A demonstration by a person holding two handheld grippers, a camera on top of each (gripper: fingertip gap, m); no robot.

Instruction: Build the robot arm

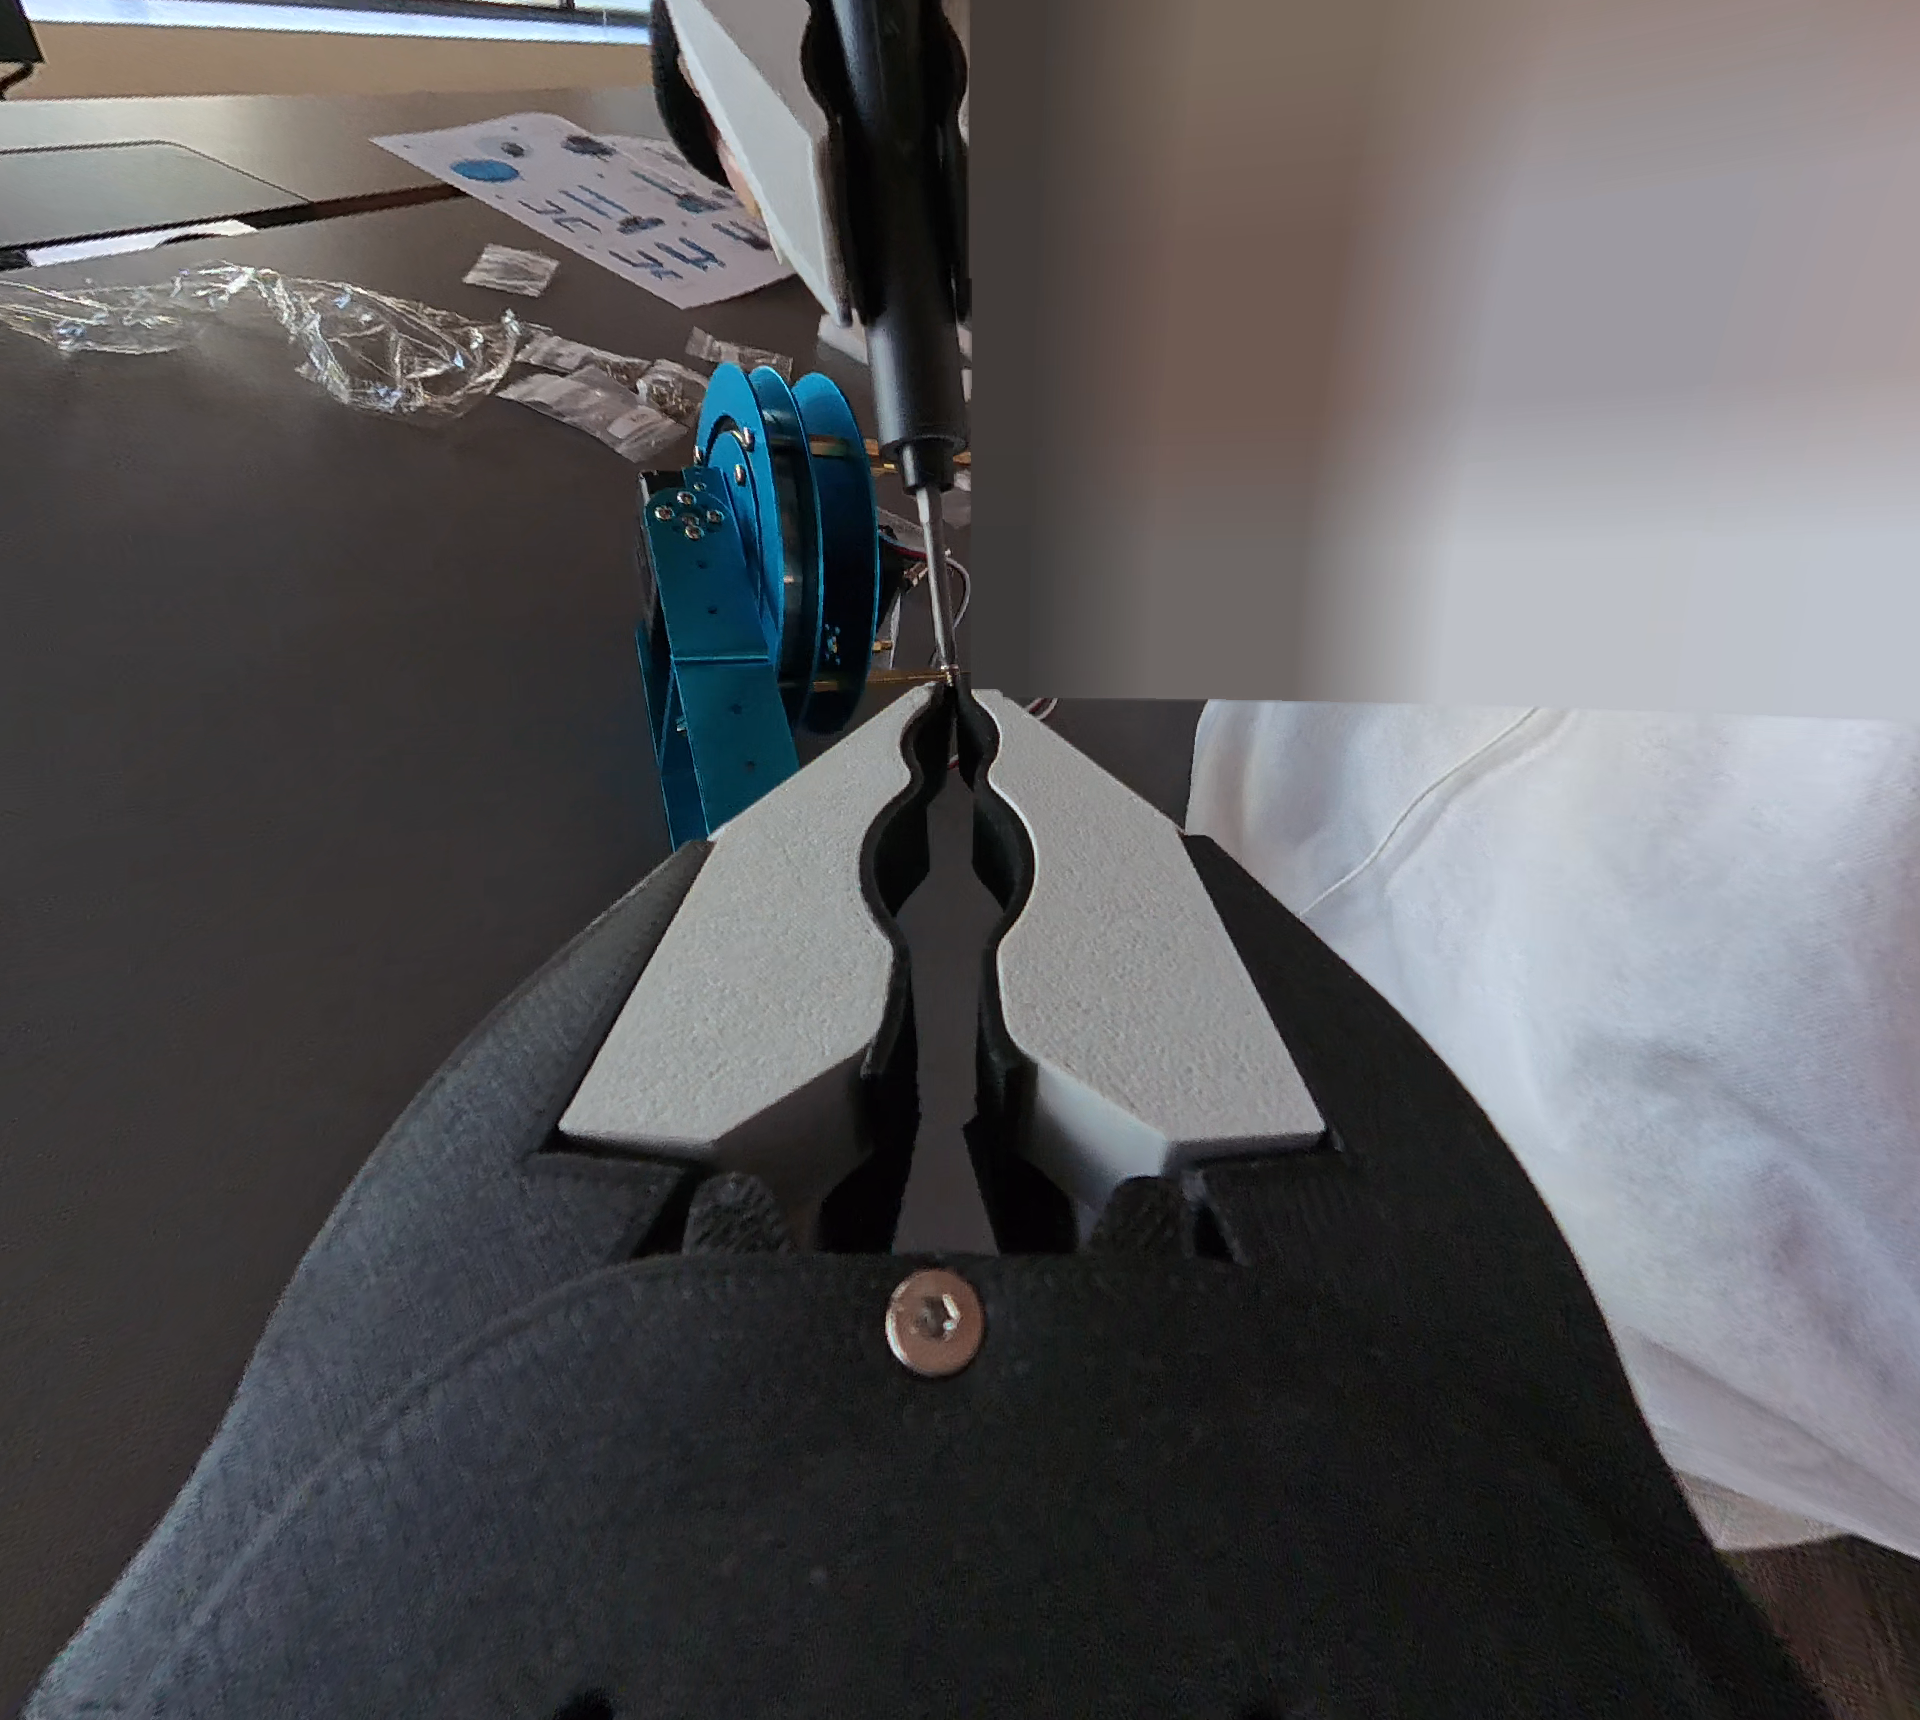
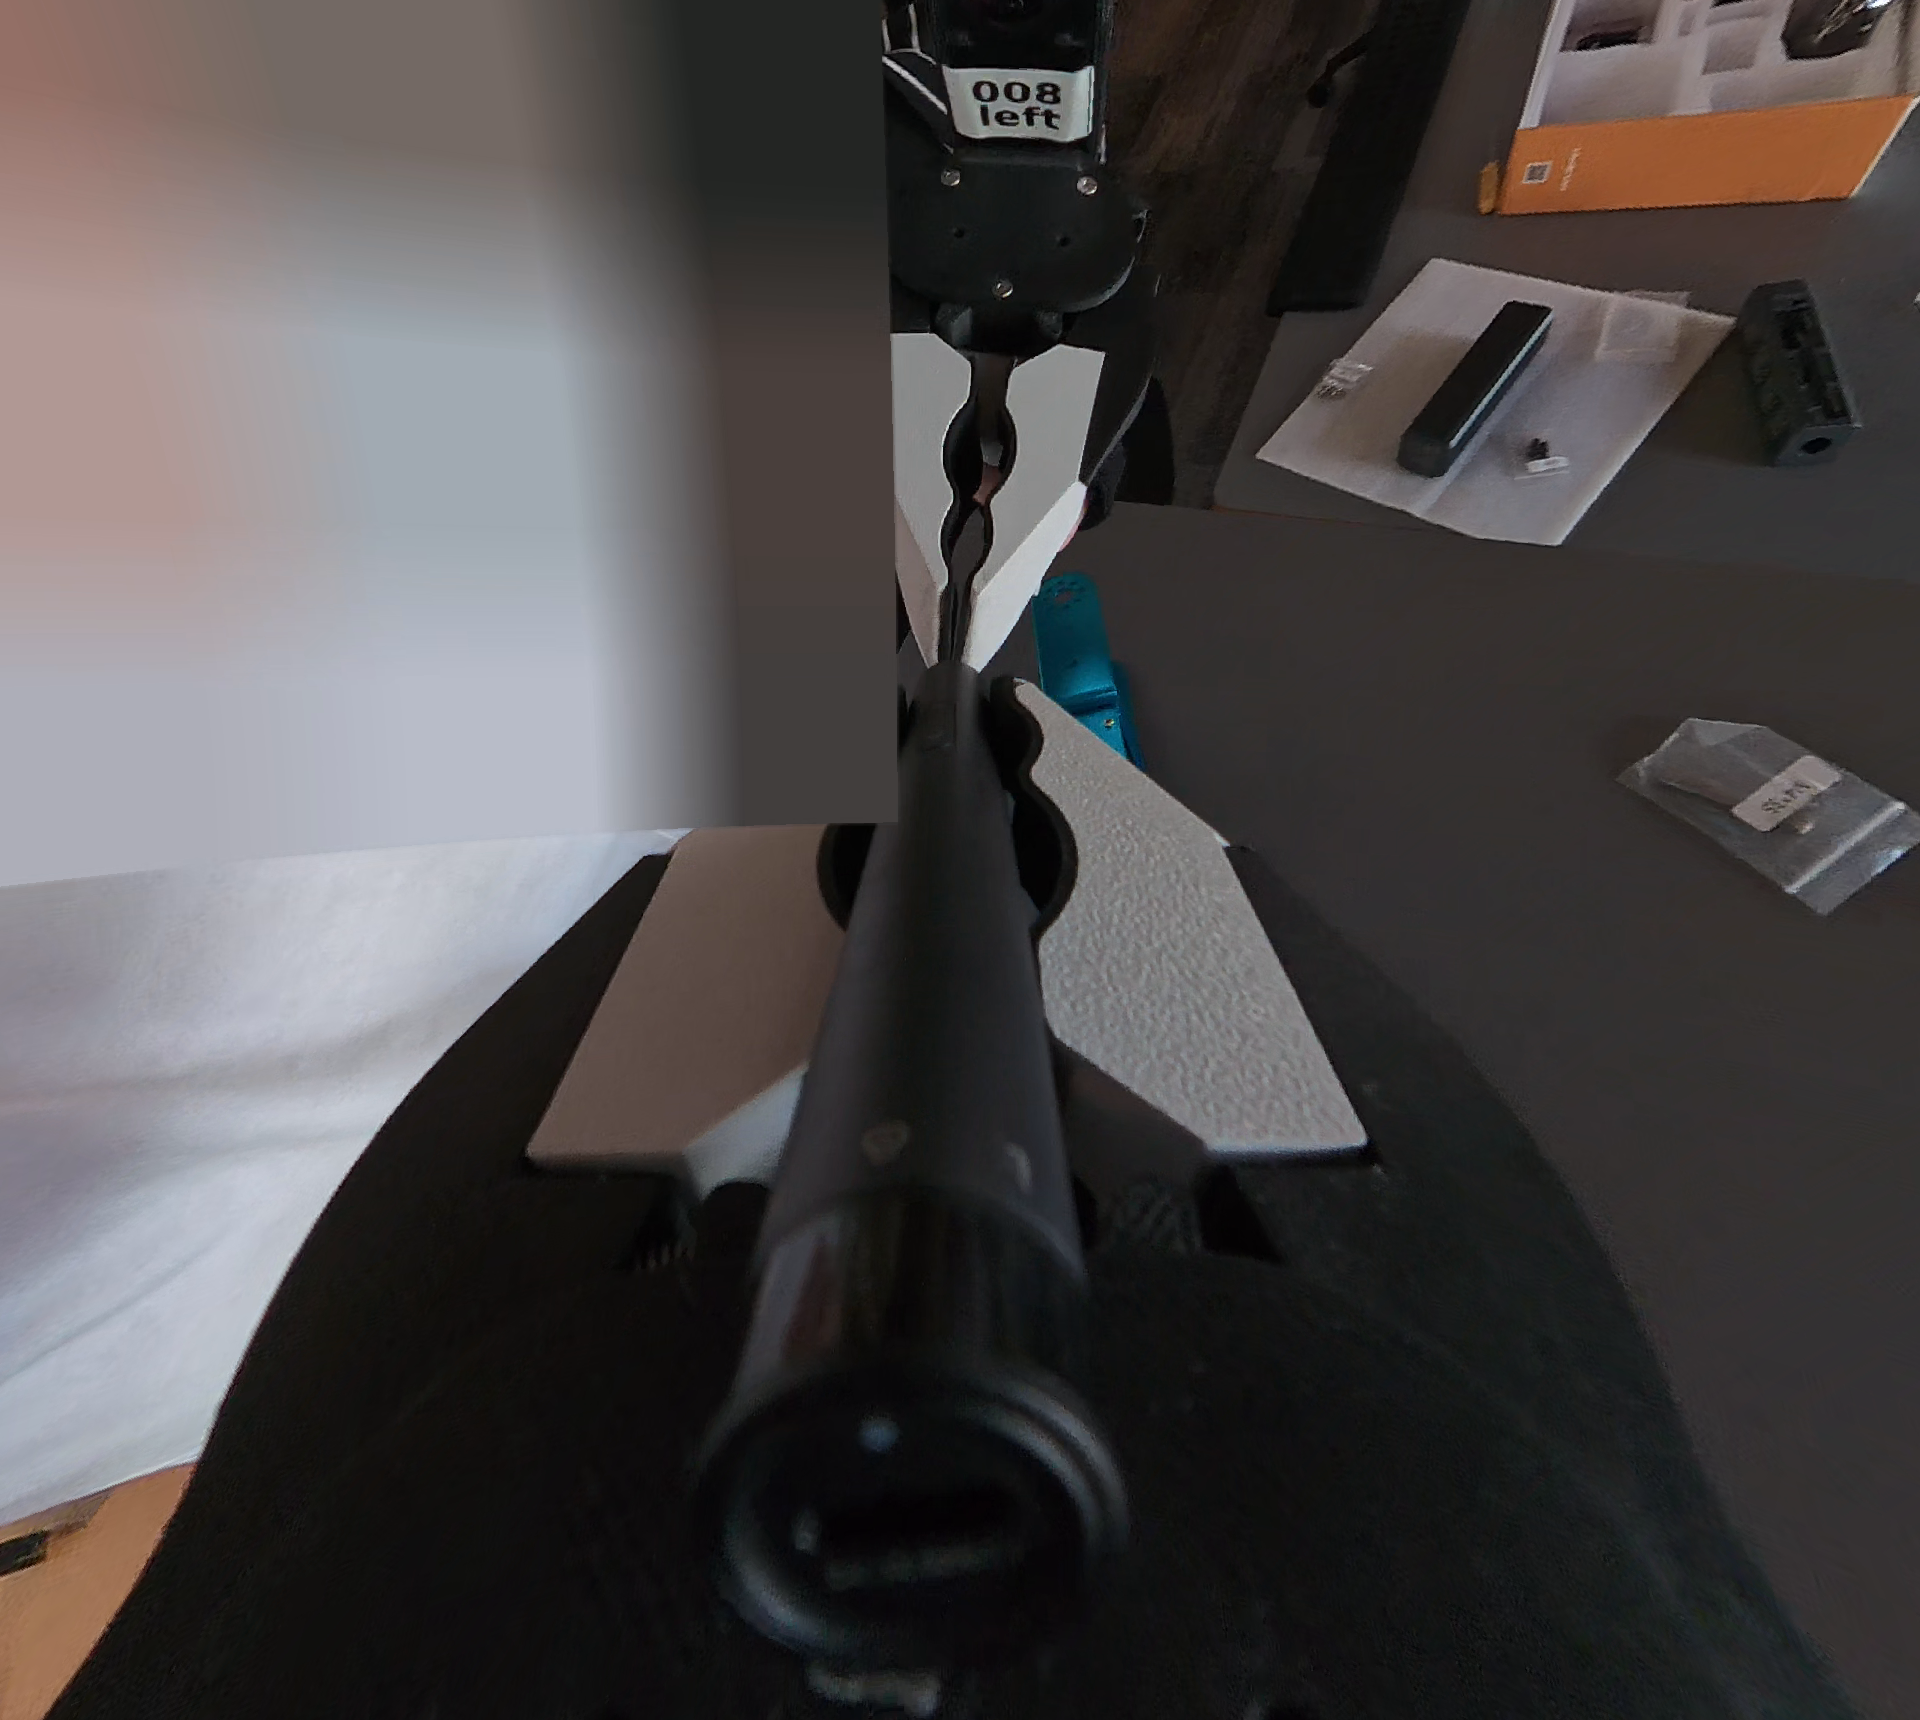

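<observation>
My left gripper (image 1: 951,702) has its jaws closed, with the tips pinching the end of a thin brass standoff (image 1: 894,683). The standoff sticks out of a blue metal disc assembly (image 1: 769,548) that stands on the dark table (image 1: 260,735). My right gripper (image 2: 958,714) is shut on a black electric screwdriver (image 2: 935,995). It also shows in the left wrist view (image 1: 894,299), coming down from above. The screwdriver's (image 1: 883,164) thin bit (image 1: 940,590) touches the standoff's end right at my left fingertips. In the right wrist view, my left gripper (image 2: 951,647) points toward me beside a blue bracket (image 2: 1086,673).
Crumpled clear plastic (image 1: 343,330), small parts bags (image 1: 582,397) and a printed sheet (image 1: 603,205) lie behind the assembly. A person's white sleeve (image 1: 1558,1047) is at the right. An orange box (image 2: 1704,112), a black bar (image 2: 1475,392) on paper, a black block (image 2: 1797,382) and a parts bag (image 2: 1766,808) lie on the table. The tips of one gripper are about 6 cm away from the tips of the other.
</observation>
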